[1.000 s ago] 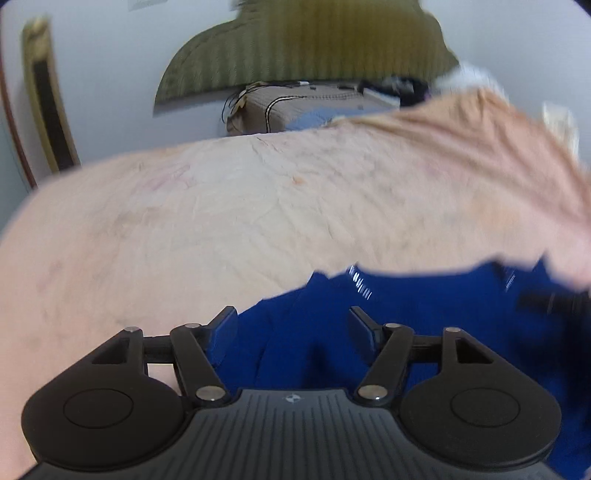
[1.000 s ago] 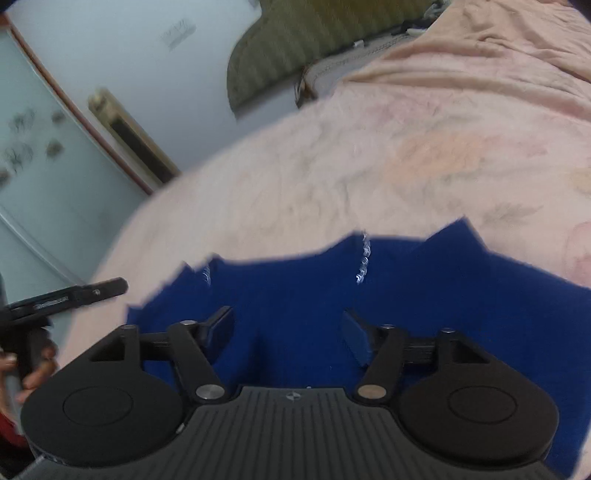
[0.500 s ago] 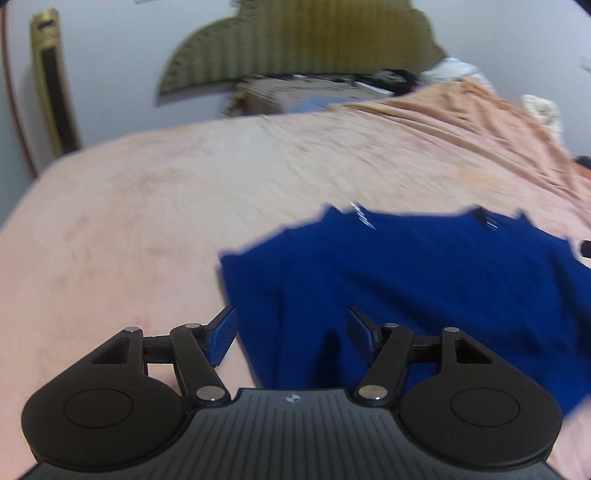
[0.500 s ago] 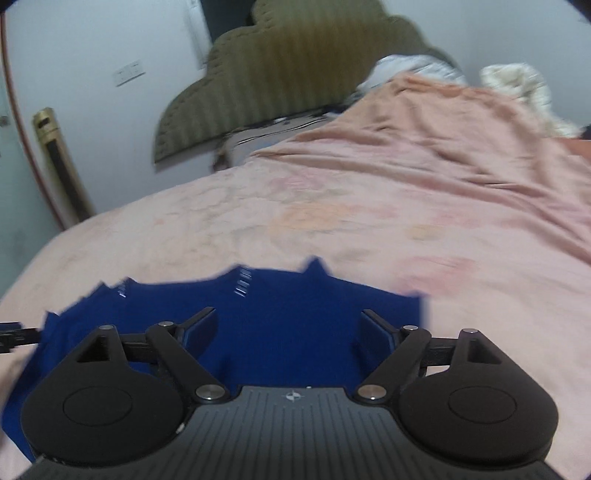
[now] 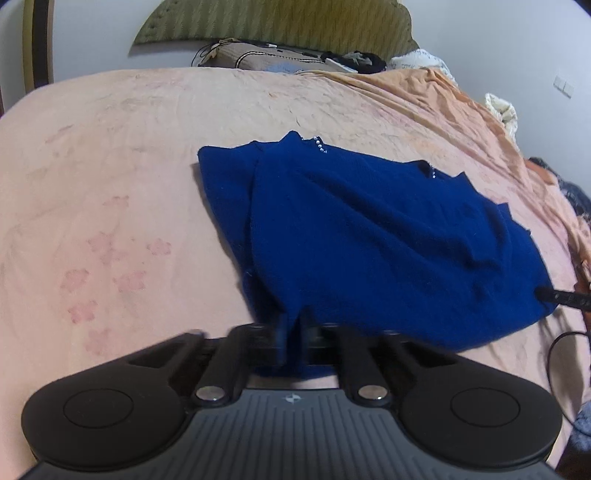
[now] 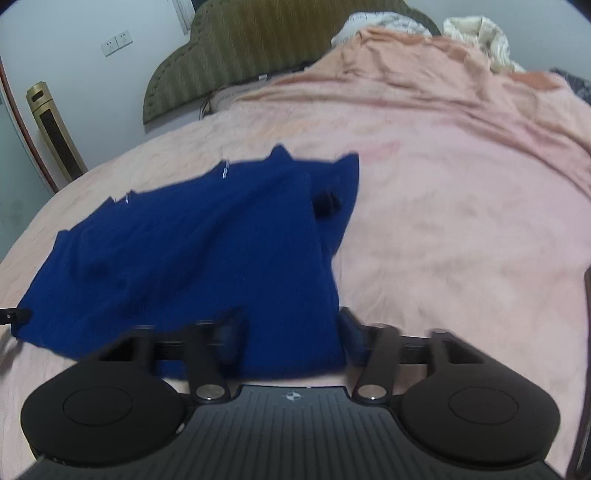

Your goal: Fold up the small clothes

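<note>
Garment: blue top (image 5: 369,236) flat on bed (image 5: 110,184), neckline at 12 o'clock.
Left claw (image 5: 293,332): just snapped shut, pinching hem at 6 o'clock.
Right claw (image 6: 288,332): closing, part open, hem corner between pads, not yet pinched.
Purpose: likely paired hem grips for folding.

Both wrist views low, close, angled down toward headboard (image 5: 273,22); share blue garment (image 5: 369,236), pink bedspread (image 6: 461,203).
</note>
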{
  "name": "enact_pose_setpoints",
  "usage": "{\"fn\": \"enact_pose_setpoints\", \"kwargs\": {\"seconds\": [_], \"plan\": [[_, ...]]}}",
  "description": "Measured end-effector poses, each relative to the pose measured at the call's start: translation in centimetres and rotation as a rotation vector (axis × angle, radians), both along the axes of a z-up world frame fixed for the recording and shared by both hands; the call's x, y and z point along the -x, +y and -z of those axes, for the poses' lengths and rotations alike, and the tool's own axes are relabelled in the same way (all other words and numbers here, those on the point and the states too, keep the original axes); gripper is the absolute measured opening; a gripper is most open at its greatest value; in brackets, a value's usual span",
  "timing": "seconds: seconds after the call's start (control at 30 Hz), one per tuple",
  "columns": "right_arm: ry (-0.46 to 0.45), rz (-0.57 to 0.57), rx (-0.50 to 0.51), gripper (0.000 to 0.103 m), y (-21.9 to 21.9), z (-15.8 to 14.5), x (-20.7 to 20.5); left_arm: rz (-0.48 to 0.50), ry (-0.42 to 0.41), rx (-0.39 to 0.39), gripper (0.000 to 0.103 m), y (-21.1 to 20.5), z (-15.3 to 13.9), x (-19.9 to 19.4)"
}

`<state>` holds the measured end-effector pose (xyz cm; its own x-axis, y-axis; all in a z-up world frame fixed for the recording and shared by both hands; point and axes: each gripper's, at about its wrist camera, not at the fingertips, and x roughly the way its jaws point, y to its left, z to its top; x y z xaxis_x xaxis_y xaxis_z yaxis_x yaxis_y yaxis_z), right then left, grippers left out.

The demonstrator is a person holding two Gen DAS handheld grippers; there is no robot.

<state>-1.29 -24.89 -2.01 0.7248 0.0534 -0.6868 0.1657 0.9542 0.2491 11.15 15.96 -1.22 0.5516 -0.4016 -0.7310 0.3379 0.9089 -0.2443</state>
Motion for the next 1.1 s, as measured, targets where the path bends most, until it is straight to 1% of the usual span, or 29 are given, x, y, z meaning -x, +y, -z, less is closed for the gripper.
{"fn": "enact_pose_setpoints", "kwargs": {"seconds": [0.03,0.07,0.1,0.13,0.2,0.23,0.3,0.37,0.43,0.5,0.53,0.57,0.63,0.67,0.7,0.73,0.77,0.8,0.83,0.87,0.9,0.93,0.97,1.03,1.07,1.1], "plan": [[-0.002,0.014,0.006,0.024,0.0,0.0,0.1,-0.004,-0.002,0.011,0.004,0.1,-0.2,0.1],[-0.007,0.029,-0.004,0.018,-0.2,-0.1,0.2,-0.005,-0.012,0.015,0.004,0.2,-0.5,0.4],[-0.018,0.045,-0.029,0.010,-0.5,-0.3,0.4,-0.005,-0.025,0.014,0.003,0.3,-0.9,0.7],[-0.032,0.058,-0.045,0.007,-0.8,-0.7,0.8,-0.004,-0.034,0.010,0.003,0.5,-1.2,1.1],[-0.050,0.086,-0.025,0.006,-0.9,-1.5,1.5,0.006,-0.042,-0.015,0.003,0.9,-1.4,1.7],[-0.046,0.092,-0.019,0.005,-1.1,-1.6,1.8,0.008,-0.038,-0.034,0.003,1.0,-1.1,1.9],[-0.011,0.086,-0.010,0.005,-1.4,-1.1,2.0,0.013,0.009,-0.083,0.003,0.8,0.4,1.8],[0.035,0.073,0.008,0.005,-1.3,-0.3,1.9,0.024,-0.003,-0.094,0.003,0.8,0.4,2.2],[0.033,0.082,0.041,0.023,-1.0,-0.9,2.0,0.020,-0.005,-0.101,0.005,0.9,-0.8,2.3],[-0.023,0.111,0.093,0.035,-0.6,-2.4,2.2,-0.012,-0.043,-0.130,0.007,1.1,-2.2,2.4],[-0.048,0.105,0.114,0.039,-0.3,-3.1,2.1,-0.025,-0.070,-0.154,0.008,0.9,-2.9,2.4],[-0.070,0.084,0.129,0.038,0.0,-3.7,1.6,-0.033,-0.103,-0.177,0.008,0.4,-3.6,2.3],[-0.103,0.034,0.110,0.039,0.9,-4.4,0.1,-0.033,-0.164,-0.200,0.011,-1.0,-4.7,1.8],[-0.113,-0.001,0.088,0.040,1.6,-4.5,-0.8,-0.028,-0.179,-0.200,0.013,-2.0,-5.1,1.4],[-0.120,-0.041,0.069,0.046,2.4,-4.3,-1.8,-0.013,-0.187,-0.194,0.021,-3.1,-5.2,0.9],[-0.124,-0.072,0.058,0.047,3.2,-4.0,-2.8,0.001,-0.197,-0.187,0.032,-4.0,-5.2,0.6],[-0.118,-0.094,0.051,0.048,4.0,-3.4,-3.9,0.005,-0.212,-0.187,0.039,-5.0,-4.9,0.2],[-0.105,-0.100,0.050,0.048,4.5,-2.9,-4.9,-0.001,-0.226,-0.201,0.053,-5.9,-4.5,-0.2],[-0.095,-0.094,0.057,0.049,5.0,-2.3,-5.7,-0.010,-0.236,-0.221,0.059,-6.4,-3.9,-0.5],[-0.088,-0.078,0.078,0.051,5.3,-1.7,-6.1,-0.016,-0.241,-0.240,0.060,-6.9,-3.1,-0.8],[-0.077,-0.058,0.102,0.057,5.5,-1.2,-6.3,-0.024,-0.230,-0.267,0.059,-7.3,-2.1,-1.1],[-0.059,-0.032,0.119,0.060,5.2,-0.6,-6.3,-0.040,-0.207,-0.300,0.059,-7.6,-1.2,-1.4],[-0.046,-0.013,0.119,0.060,4.8,-0.2,-6.1,-0.057,-0.193,-0.315,0.059,-7.7,-0.6,-1.4],[-0.058,0.029,0.091,0.060,4.2,-0.6,-5.0,-0.088,-0.189,-0.297,0.060,-7.6,-0.1,-1.2],[-0.076,0.047,0.090,0.062,4.4,-0.9,-4.5,-0.113,-0.189,-0.292,0.060,-7.6,0.0,-1.1],[-0.100,0.048,0.098,0.067,4.7,-1.4,-4.0,-0.137,-0.190,-0.299,0.060,-7.8,0.1,-1.0]]}}
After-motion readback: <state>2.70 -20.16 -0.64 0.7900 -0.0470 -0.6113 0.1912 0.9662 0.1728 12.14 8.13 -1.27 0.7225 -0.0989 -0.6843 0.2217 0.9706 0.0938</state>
